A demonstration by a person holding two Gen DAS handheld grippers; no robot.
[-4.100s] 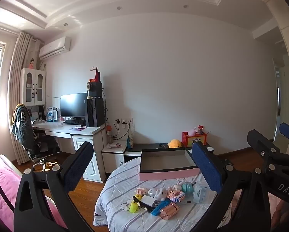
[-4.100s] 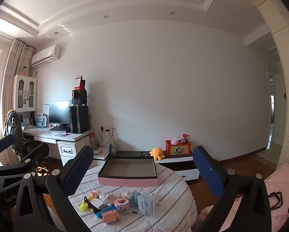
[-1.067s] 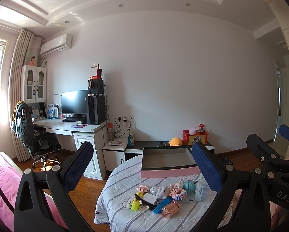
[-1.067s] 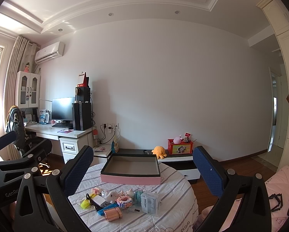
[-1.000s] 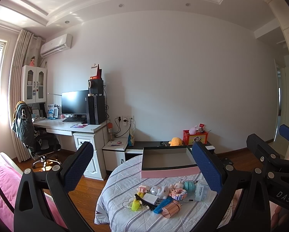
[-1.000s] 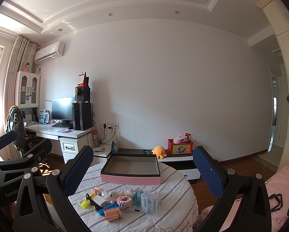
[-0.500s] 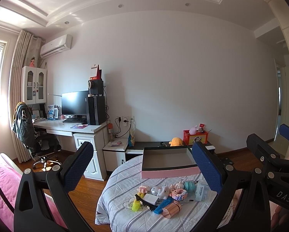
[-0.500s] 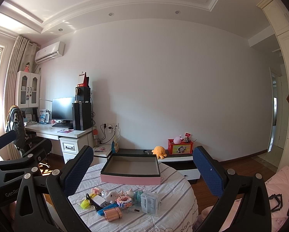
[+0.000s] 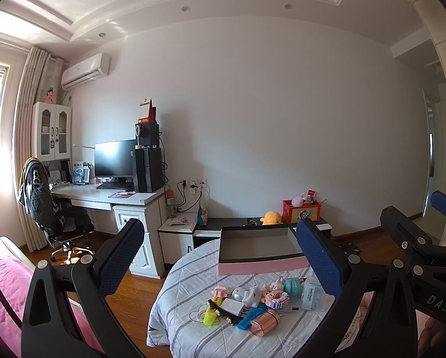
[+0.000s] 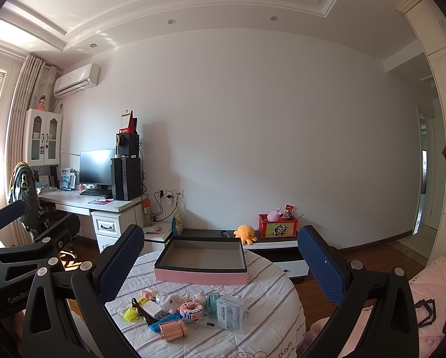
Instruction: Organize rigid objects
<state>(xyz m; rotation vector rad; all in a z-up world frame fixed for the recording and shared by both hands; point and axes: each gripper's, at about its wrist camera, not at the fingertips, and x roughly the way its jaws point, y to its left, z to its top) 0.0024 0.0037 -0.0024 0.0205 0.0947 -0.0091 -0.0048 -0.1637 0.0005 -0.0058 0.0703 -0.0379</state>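
both grippers wide open, empty | left (image 9: 220, 265), right (image 10: 220, 265) above table | toys (image 10: 178, 310) ahead-below, near edge | box (image 10: 200, 277) just behind, long axis sideways | right looks nearer, fisheye unsure

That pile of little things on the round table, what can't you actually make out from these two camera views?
- Clear box, right wrist view: label print too small to read.
- Pink tray, left wrist view: right end hidden behind the left gripper, whose jaws stand open.
- Tray floor, both views: near part hidden by its front wall.
- Round table, both views: near edge cut off by the frame.
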